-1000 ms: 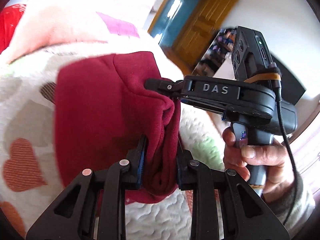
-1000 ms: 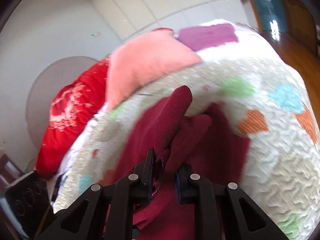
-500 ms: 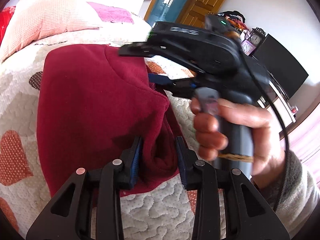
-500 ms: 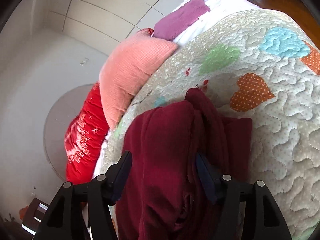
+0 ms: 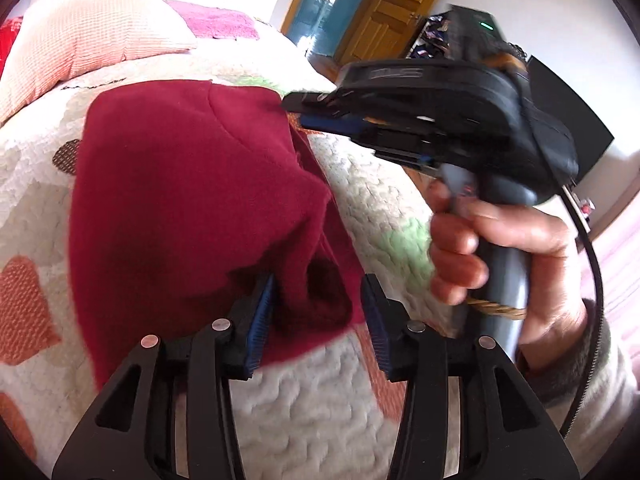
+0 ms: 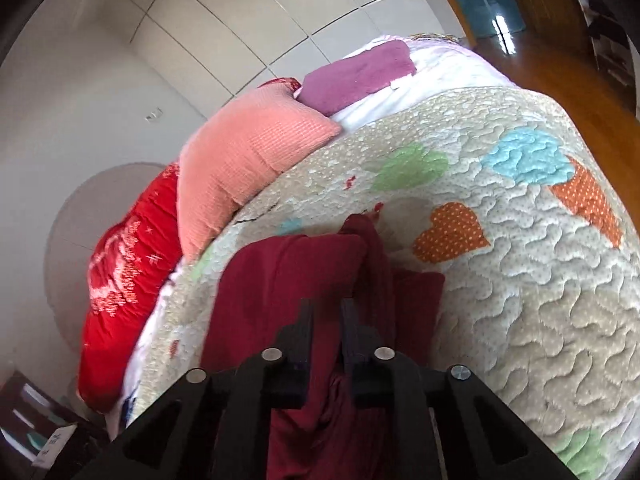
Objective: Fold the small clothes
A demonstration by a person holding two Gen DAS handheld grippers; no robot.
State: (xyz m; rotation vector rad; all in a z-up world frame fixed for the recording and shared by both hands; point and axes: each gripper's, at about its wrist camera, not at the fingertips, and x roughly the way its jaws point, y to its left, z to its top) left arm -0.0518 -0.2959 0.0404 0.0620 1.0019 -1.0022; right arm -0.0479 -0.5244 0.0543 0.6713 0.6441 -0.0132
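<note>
quilted bed (image 5: 400,208), maroon garment (image 5: 192,200) between left fingers (image 5: 262,316)

Bright, even daylight fills both views — glare glints off the glossy wall panels (image 6: 256,32) at the top of the right wrist frame. Fisheye bending curves the edges, with dark vignette corners. Motion blur smears the hand (image 5: 500,256) at right of the left wrist frame.

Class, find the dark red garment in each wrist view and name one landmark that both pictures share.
Left wrist view: the dark red garment fills the centre-left, spread on the quilt, its near fold between the open left gripper.
Right wrist view: it lies at lower centre, reaching to the right gripper.
Shared landmark: the salmon pillow.
</note>
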